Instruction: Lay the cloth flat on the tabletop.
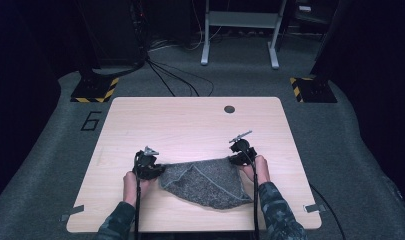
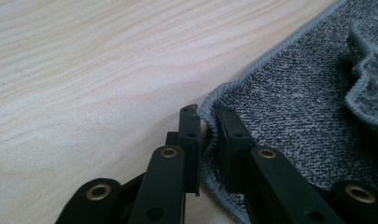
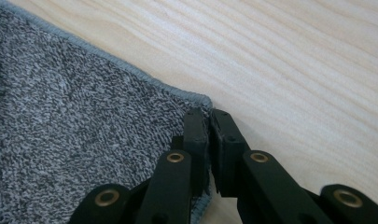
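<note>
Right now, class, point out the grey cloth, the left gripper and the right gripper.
grey cloth (image 1: 210, 182), high view, middle of its speckled surface.
left gripper (image 2: 206, 126), left gripper view, between its jaws, shut on the cloth's corner hem.
right gripper (image 3: 209, 122), right gripper view, between its jaws, shut on the cloth's other corner.

A pale wood table (image 1: 190, 125) stands on grey carpet (image 1: 50, 165); a white frame (image 1: 240, 30) at twelve o'clock, hazard-striped bases (image 1: 95, 90) at ten and two, dark surrounds.
</note>
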Motion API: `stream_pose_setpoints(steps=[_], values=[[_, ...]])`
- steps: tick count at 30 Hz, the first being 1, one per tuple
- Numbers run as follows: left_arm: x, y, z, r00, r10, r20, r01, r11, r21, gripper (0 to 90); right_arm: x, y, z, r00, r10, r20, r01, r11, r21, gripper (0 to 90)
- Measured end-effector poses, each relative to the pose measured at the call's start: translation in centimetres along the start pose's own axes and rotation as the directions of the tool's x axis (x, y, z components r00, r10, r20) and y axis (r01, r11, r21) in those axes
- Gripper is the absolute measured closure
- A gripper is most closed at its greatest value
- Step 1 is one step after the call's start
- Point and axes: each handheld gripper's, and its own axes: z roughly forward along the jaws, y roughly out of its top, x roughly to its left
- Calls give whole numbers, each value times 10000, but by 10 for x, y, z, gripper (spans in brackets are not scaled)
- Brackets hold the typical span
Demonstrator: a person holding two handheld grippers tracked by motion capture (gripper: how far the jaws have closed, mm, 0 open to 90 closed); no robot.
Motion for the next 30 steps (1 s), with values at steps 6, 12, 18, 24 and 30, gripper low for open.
stream_pose_setpoints(steps=[6,12,18,24,30], values=[[-1,1,-4,9999,111,32,-111,9999,-131,857,7,-18,-9,9999,142,28,-140,9968,-790,864],[-2,1,-5,9997,229,107,-228,9997,-122,874,9,-29,-29,9992,323,-224,-350,9908,-1308,865],[-6,-1,-12,9986,141,507,-129,9996,-235,877,16,-43,-50,9976,497,-485,-569,9853,-1610,866],[-6,-2,-15,9983,223,530,-221,9997,-42,878,18,-50,-54,9974,394,-609,-485,9866,-1559,868],[9,14,6,9989,80,451,-90,9998,203,880,0,-27,-35,9957,766,-526,-835,9860,-1443,875]])
